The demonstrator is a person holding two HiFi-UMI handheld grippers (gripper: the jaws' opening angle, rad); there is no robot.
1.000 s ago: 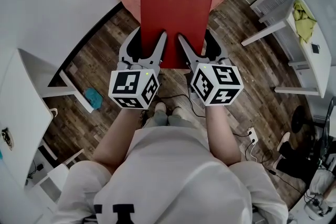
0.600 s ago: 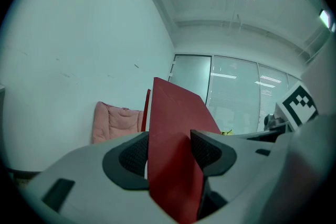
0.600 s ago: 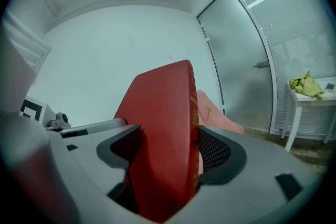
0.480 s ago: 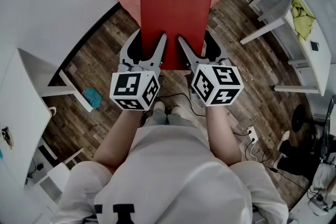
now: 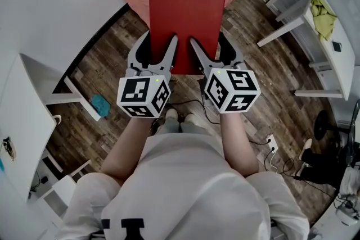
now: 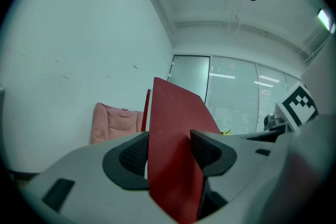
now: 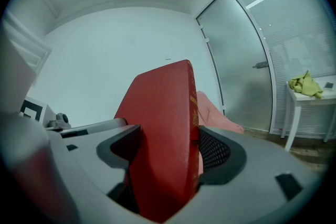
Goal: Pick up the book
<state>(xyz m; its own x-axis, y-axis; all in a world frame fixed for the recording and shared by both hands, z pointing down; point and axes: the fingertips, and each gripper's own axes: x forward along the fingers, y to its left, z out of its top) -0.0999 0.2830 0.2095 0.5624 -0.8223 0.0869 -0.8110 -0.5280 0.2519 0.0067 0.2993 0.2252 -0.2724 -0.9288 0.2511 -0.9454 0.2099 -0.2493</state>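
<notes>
Above wood floor (image 5: 107, 59), left hand-held gripper (image 5: 159, 48) and right hand-held gripper (image 5: 209, 45) clamp red book (image 5: 185, 8) at near edge.

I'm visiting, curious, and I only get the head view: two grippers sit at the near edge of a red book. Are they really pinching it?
Observer: Yes. The left gripper view shows the left gripper with its padded jaws pressed on both faces of the red book.
Operator: And the right one?
Observer: The right gripper is shut on the book as well; its view shows gold lettering down the spine.
Operator: What lies beyond?
Observer: A frosted glass door with a handle, in the right gripper view.
</notes>
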